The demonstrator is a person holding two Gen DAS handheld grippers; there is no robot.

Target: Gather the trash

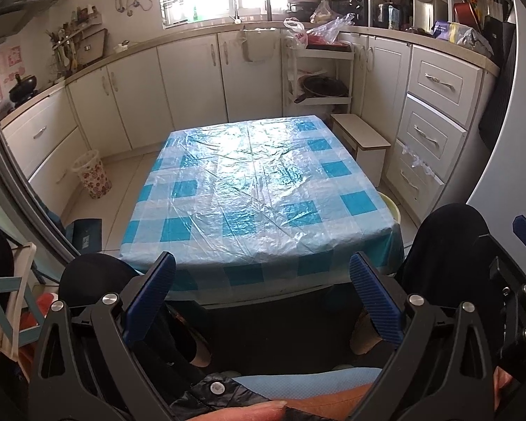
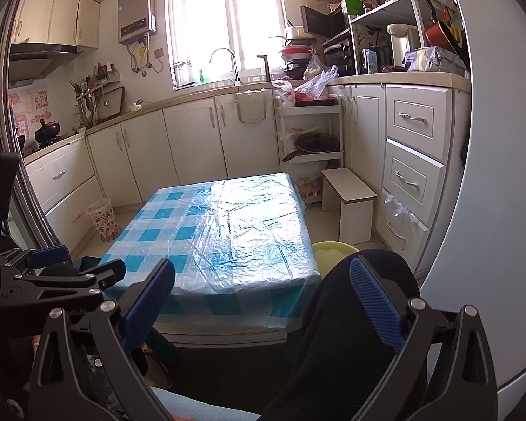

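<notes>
Left tongs: held low at the near edge of the bench; the blue ribbed pads stand wide apart with nothing between them.
Right tongs: held at a like height on the right side; pads wide apart, gripping nothing. Its frame also shows at the right edge of the left wrist view.
Person: dark-clad knees sit beneath both tongs, at the near end of the bench; a fingertip shows along the bottom edge of the left wrist view.
Bench: low rectangular table under a blue-and-white check cloth with a clear, creased plastic sheet on top; glare from the window lies on the sheet.
Yellow basin: on the floor, just beside the near right corner of the bench, partly hidden by a knee.
Waste basket: flower-patterned, white liner at the rim; upright on the floor to the left of the bench, close to the cabinet fronts.
White stool: on the floor off the far right corner of the bench.
Wheeled rack: against the far cabinets, a dark pan on its middle shelf.
Plastic bags: on the far counter, above the rack.
Trash: no loose piece can be made out on the bench.
</notes>
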